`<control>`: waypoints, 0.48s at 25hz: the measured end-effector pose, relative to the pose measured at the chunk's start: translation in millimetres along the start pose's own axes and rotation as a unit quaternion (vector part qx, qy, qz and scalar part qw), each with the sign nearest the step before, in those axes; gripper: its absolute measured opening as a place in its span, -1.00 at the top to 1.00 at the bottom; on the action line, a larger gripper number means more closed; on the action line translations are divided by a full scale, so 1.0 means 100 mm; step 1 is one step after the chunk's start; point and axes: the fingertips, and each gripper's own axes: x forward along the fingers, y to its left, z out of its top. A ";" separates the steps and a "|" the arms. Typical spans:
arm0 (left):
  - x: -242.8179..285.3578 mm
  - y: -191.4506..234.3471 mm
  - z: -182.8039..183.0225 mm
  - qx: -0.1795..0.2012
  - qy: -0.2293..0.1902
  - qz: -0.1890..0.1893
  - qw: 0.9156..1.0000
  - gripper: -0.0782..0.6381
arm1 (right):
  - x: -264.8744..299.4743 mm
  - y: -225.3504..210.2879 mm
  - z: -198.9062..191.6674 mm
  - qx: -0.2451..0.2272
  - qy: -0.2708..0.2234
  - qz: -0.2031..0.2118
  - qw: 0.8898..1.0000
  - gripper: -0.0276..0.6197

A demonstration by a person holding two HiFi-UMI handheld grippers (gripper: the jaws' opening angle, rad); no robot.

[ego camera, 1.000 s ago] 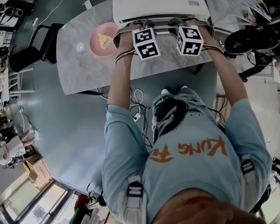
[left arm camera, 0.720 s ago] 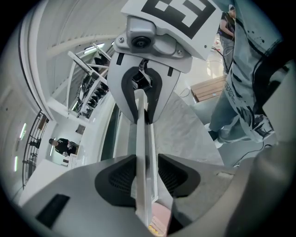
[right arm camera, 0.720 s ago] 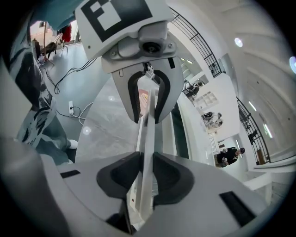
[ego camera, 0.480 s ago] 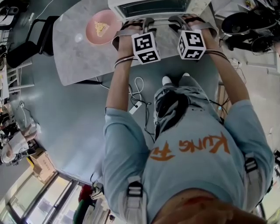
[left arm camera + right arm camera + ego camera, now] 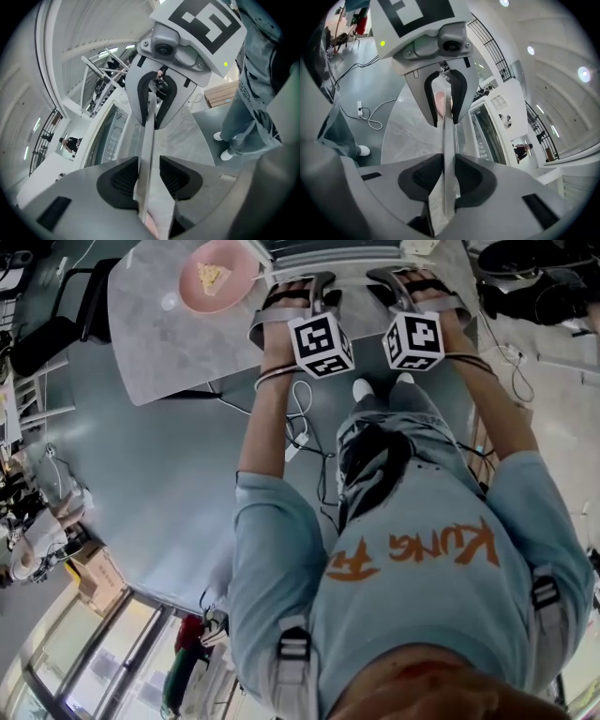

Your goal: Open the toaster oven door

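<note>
The toaster oven [image 5: 328, 249] stands at the far edge of the grey table [image 5: 159, 343], mostly cut off by the top of the head view. Its metal door handle [image 5: 149, 126] runs between both grippers as one long bar. My left gripper [image 5: 300, 292] [image 5: 149, 171] is closing around the bar, with a thin gap still showing at one pad. The bar [image 5: 449, 131] is pinched from both sides in my right gripper [image 5: 412, 287] [image 5: 449, 176], which is shut on it. The oven's glass door [image 5: 485, 136] lies just beside the bar.
A pink plate [image 5: 217, 277] with a piece of food sits on the table left of the oven. A black chair [image 5: 56, 324] stands at the table's left end. A white cable [image 5: 298, 432] trails on the floor under the table, by the person's feet.
The oven and plate have slid toward the top edge of the head view. Both grippers have stayed on the handle. The oven's front glass showed half a second ago and is now cut off.
</note>
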 end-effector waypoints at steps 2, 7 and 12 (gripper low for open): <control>-0.06 -0.06 0.06 0.004 0.003 0.002 1.000 0.42 | -0.10 0.05 -0.01 0.002 0.003 -0.008 1.000 0.66; -0.12 -0.29 0.05 0.009 0.013 0.009 1.000 0.55 | -0.18 0.33 0.01 -0.005 0.014 -0.025 1.000 0.67; 0.07 -0.54 -0.14 -0.010 0.018 0.003 1.000 0.55 | 0.07 0.60 -0.02 -0.004 0.019 -0.019 1.000 0.69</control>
